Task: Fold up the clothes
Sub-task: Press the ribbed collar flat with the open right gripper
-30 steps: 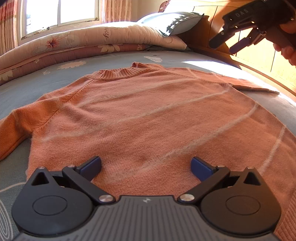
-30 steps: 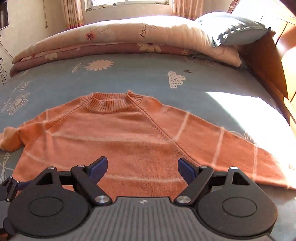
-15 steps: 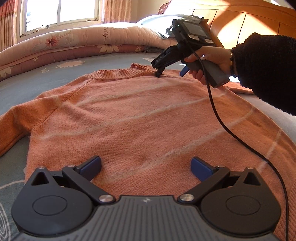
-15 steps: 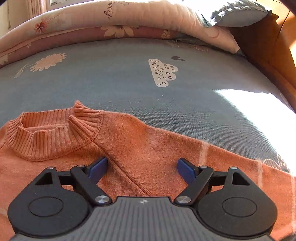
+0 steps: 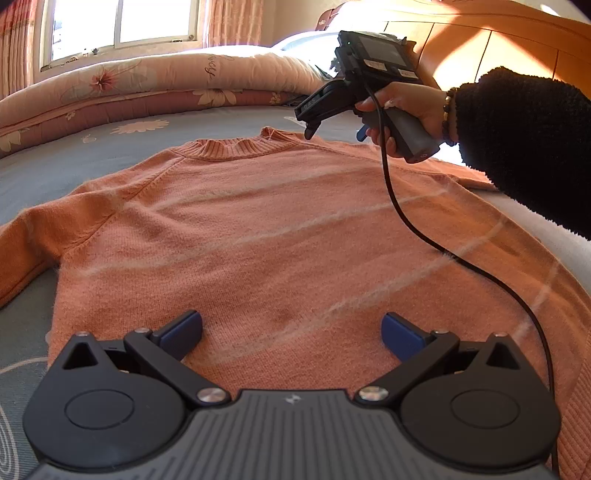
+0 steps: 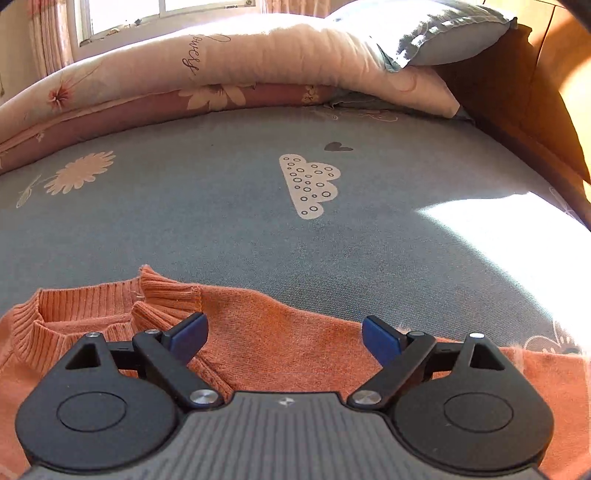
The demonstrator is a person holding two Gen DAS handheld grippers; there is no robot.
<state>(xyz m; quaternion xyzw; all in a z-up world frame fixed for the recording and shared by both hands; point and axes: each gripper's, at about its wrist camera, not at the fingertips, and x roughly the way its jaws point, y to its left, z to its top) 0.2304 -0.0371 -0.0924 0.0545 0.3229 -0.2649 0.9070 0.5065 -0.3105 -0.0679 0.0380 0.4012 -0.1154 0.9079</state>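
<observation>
On the bed: an orange sweater lies flat, both tools over it with nothing held.

Nearest, the left tool point(image 5: 291, 332) hangs over the hem end of the sweater point(image 5: 277, 229), its jaws wide apart and empty. The knit looks soft, light and limp; I judge it will sag and stretch from any single pinch, and its fuzzy surface should give the pads good purchase. Farther up, the right tool point(image 6: 284, 334), held in a hand point(image 5: 402, 110), hovers at the shoulder just beside the ribbed collar point(image 6: 85, 306); its jaws are opening, with cloth below them but not pinched. The shoulder seam and the hem edge look like the firmest places to take hold. Beyond lie the grey bed sheet point(image 6: 221, 206), a rolled quilt point(image 6: 184, 62) and a pillow point(image 6: 443, 29).
</observation>
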